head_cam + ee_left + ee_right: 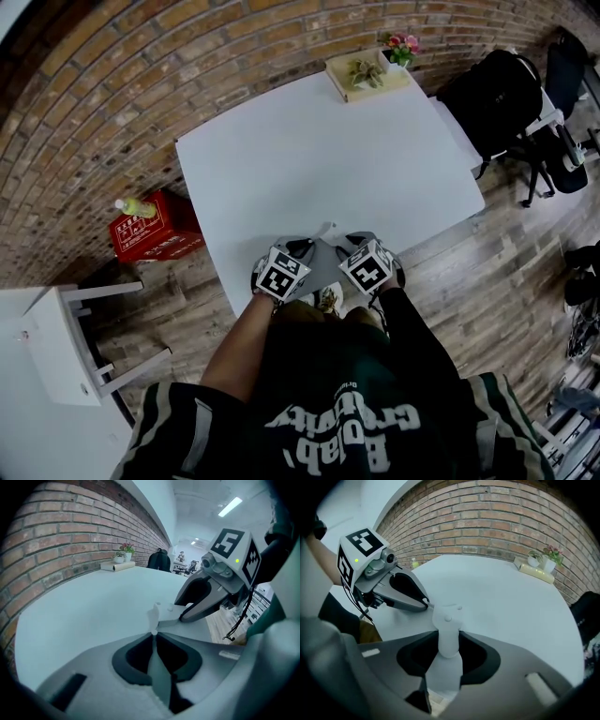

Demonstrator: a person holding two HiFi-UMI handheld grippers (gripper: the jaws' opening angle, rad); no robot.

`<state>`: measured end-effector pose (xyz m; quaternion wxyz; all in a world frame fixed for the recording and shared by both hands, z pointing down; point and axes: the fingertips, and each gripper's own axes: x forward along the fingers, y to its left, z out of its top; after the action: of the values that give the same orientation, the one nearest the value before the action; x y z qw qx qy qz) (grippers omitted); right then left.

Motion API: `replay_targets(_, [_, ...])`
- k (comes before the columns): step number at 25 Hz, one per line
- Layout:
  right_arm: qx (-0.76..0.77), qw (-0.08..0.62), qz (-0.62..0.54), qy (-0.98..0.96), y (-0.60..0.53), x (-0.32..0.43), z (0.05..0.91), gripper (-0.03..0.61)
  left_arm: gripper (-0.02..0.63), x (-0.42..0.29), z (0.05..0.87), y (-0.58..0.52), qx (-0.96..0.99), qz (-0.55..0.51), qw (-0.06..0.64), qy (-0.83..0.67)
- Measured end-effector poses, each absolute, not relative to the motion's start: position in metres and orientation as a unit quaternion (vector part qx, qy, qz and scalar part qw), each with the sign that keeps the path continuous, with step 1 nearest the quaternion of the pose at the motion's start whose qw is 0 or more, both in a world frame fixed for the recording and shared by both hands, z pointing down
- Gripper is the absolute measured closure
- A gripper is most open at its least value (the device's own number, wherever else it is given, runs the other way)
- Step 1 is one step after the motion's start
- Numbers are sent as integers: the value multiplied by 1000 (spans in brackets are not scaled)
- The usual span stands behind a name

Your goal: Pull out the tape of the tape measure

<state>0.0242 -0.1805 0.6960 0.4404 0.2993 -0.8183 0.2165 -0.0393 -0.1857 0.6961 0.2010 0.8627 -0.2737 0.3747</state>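
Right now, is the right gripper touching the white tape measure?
Touching. In the right gripper view, the right gripper has both jaws pressed against the sides of the tape measure.

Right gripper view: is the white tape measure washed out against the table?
Right gripper view: tape measure pale but outlined against the dark jaws, faint against the table. Left gripper view: bluish, brick wall bowed. Head view: heavy fisheye.

An office-style workroom.
A brick wall (141, 75), white tabletop (328, 159), black office chairs (565, 61), plank floor (487, 272), ceiling strip lights (229, 506).
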Motion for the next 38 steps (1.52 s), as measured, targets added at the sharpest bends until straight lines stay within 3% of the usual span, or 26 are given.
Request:
replay_targets(9, [320,448,227,-803,-183,29,698,430,577,-42,698,-188,846,372,247,-293])
replay_targets(38, [378,428,227,-789,-205,53,678,430,575,-74,682,-205,828,337,258,-366])
